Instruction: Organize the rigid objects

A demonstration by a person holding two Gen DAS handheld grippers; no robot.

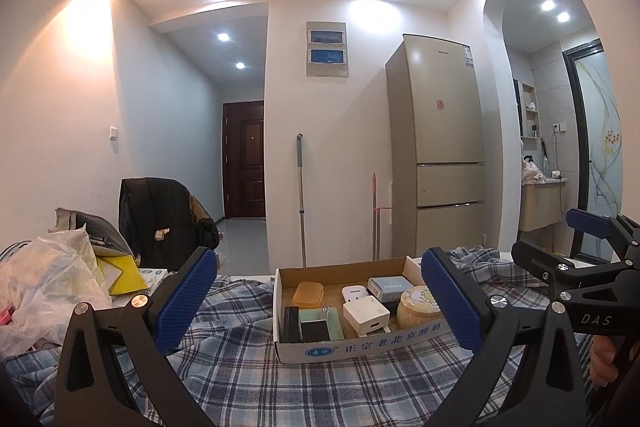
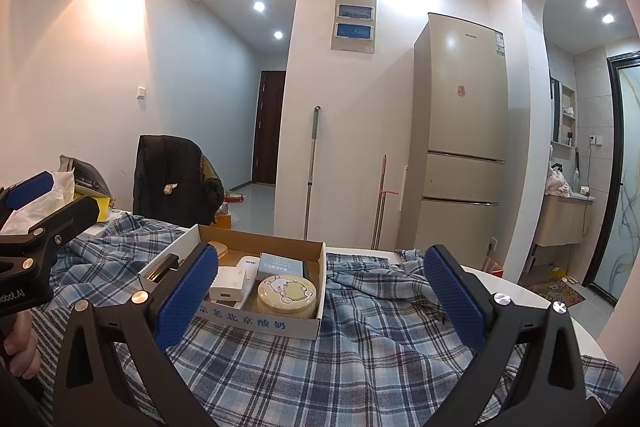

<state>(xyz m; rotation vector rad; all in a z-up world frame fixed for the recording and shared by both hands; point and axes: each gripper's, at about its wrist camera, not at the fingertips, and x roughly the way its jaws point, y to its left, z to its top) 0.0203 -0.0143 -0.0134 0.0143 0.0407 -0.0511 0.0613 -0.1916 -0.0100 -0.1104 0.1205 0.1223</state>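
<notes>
A shallow cardboard box (image 1: 352, 345) sits on the plaid cloth and holds several rigid items: an orange soap case (image 1: 308, 293), a white charger (image 1: 366, 315), a round yellow tin (image 1: 418, 305), a small blue-grey carton (image 1: 390, 287) and a black block (image 1: 314, 331). The box also shows in the right wrist view (image 2: 260, 323) with the tin (image 2: 286, 295) and charger (image 2: 228, 285). My left gripper (image 1: 320, 307) is open and empty, in front of the box. My right gripper (image 2: 320, 301) is open and empty, right of the box.
A plaid cloth (image 1: 320, 387) covers the table. A plastic bag (image 1: 48, 279) and a yellow item (image 1: 120, 277) lie at the left. A chair with a black jacket (image 1: 160, 223) stands behind. A fridge (image 1: 440, 147) and mop (image 1: 301, 199) stand by the far wall.
</notes>
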